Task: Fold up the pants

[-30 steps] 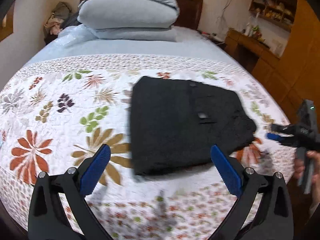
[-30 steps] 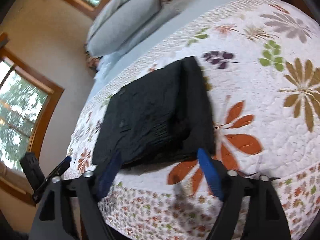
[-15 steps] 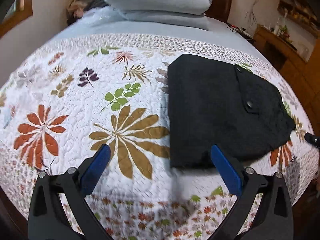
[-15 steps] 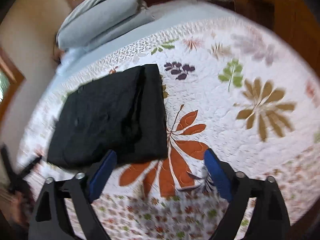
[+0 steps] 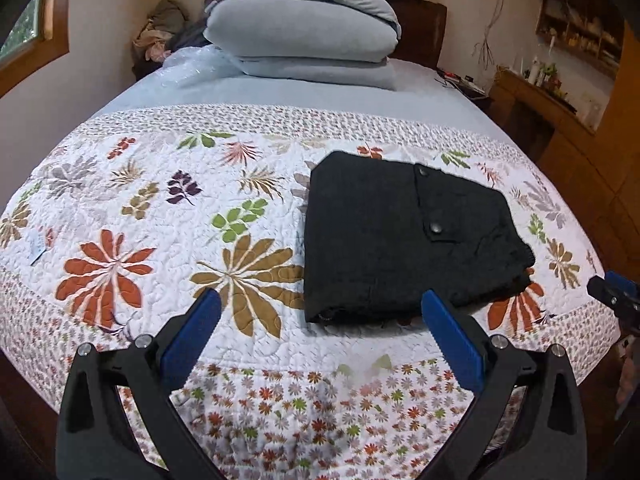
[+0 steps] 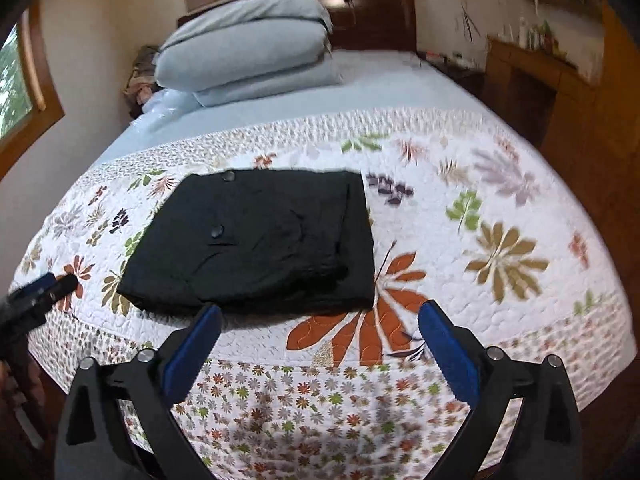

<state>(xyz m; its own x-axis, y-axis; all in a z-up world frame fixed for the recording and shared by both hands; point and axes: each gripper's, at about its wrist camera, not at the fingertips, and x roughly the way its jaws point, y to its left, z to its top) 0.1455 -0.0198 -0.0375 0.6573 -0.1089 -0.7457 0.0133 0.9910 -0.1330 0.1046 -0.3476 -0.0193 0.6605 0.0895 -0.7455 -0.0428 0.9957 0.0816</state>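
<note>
The left gripper (image 5: 318,326) hangs above the floral quilt (image 5: 160,216) with jaws wide and empty, just short of the folded black pants (image 5: 400,236). The pants lie flat on the quilt, well short of the grey pillows (image 5: 300,28). The right gripper (image 6: 318,336) gapes wide, empty, beside the pants.

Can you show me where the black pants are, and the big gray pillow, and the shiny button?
black pants (image 5: 380,240): left wrist view, middle of the folded top layer.
gray pillow (image 5: 304,26): left wrist view, front face of the upper cushion.
button (image 5: 435,227): left wrist view, centre of the round snap on the pants.
</note>
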